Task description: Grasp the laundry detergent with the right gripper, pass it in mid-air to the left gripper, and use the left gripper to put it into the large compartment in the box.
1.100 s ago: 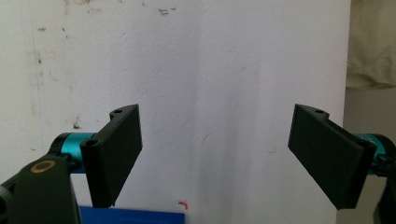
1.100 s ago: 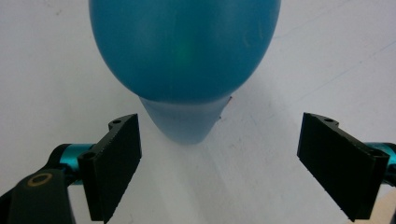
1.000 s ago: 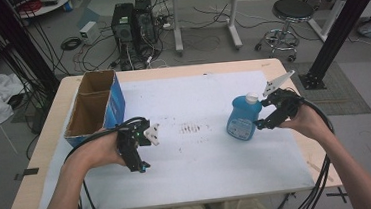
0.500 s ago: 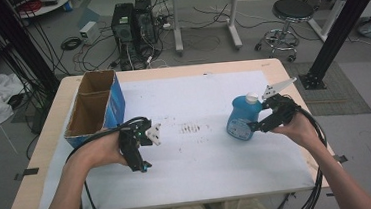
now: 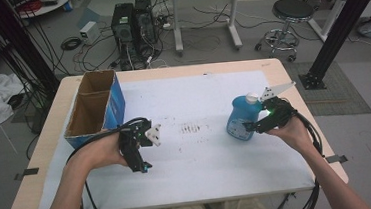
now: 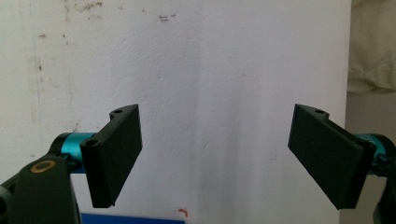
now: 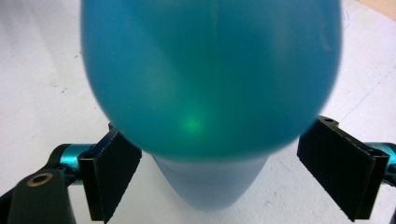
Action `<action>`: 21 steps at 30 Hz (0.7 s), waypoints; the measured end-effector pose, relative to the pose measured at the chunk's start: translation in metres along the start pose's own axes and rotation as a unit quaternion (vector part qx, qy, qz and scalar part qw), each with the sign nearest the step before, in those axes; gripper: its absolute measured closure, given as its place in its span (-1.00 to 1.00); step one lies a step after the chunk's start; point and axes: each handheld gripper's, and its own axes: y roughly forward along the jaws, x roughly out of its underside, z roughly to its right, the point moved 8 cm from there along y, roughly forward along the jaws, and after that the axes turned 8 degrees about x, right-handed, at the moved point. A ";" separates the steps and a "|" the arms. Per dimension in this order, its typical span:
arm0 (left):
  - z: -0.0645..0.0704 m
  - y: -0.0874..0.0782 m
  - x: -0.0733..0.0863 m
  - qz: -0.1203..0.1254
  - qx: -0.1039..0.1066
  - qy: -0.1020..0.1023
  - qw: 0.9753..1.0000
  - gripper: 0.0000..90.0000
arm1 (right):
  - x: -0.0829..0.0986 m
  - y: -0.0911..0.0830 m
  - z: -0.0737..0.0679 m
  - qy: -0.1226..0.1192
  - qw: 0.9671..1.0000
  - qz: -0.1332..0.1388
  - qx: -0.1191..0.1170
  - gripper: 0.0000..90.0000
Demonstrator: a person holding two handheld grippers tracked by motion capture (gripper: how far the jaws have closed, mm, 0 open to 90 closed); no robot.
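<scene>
High view overhead facing forward-down, both gripper views close, right's blurred bottle (image 7: 210,79) probably shared with high

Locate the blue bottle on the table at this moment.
In the high view the blue bottle stands upright on the right side of the white table cover, directly in front of the right claw, whose open jaws flank its body in the right gripper view.

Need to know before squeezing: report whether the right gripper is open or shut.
Open. The right gripper has its jaws spread wide on either side of the blue bottle, not pressing it.
</scene>
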 end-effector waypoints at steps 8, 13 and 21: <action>0.000 0.001 0.000 0.003 0.000 -0.003 1.000 -0.61 | 0.000 0.003 -0.003 -0.002 1.000 0.010 0.005 -0.71; 0.000 0.002 0.000 0.002 0.000 -0.005 1.000 -0.61 | 0.001 0.005 -0.005 -0.001 1.000 0.011 0.004 -0.71; 0.000 0.004 0.000 0.003 0.003 -0.002 1.000 -0.61 | 0.001 0.010 -0.006 0.003 1.000 0.016 0.003 -0.71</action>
